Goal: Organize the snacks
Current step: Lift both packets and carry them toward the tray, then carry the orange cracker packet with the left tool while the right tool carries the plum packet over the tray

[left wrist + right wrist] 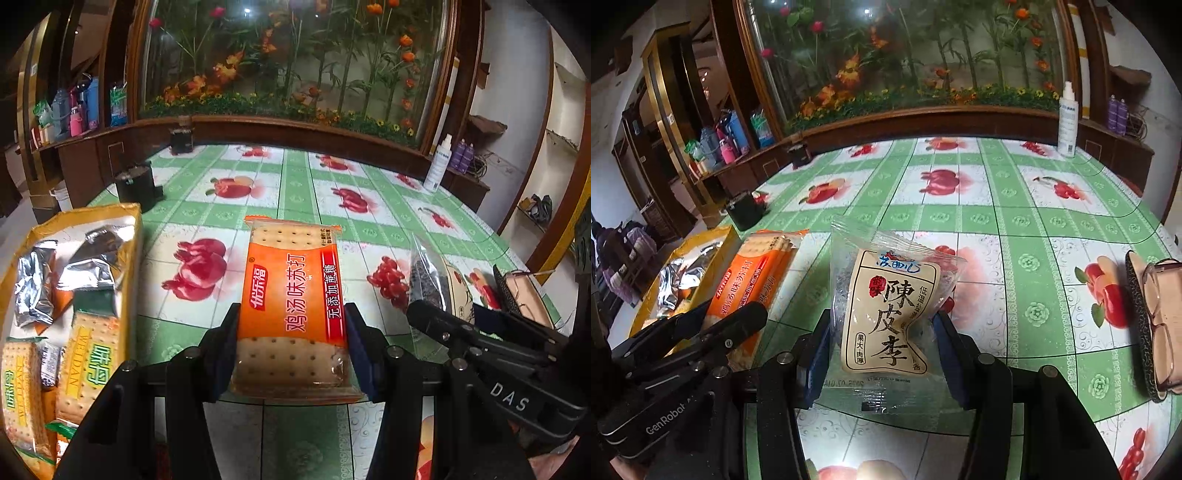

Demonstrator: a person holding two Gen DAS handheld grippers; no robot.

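Observation:
My left gripper (291, 325) is shut on an orange cracker packet (291, 288), held flat above the table just right of a yellow snack box (129, 236). The box holds silver wrappers and several yellow-green cracker packs. My right gripper (881, 328) is shut on a clear plum snack bag with a cream label (886, 295), also held above the table. In the right wrist view the cracker packet (757, 269) and the left gripper's body (683, 343) sit at left, beside the box (716, 251). In the left wrist view the plum bag (428, 273) shows at right.
The table has a green and white fruit-print cloth (295, 184). A black cup (135, 184) stands behind the box. A white spray bottle (1067, 118) stands at the far right edge. A dark tray with glasses (1156, 325) lies at right. A wooden ledge borders the far side.

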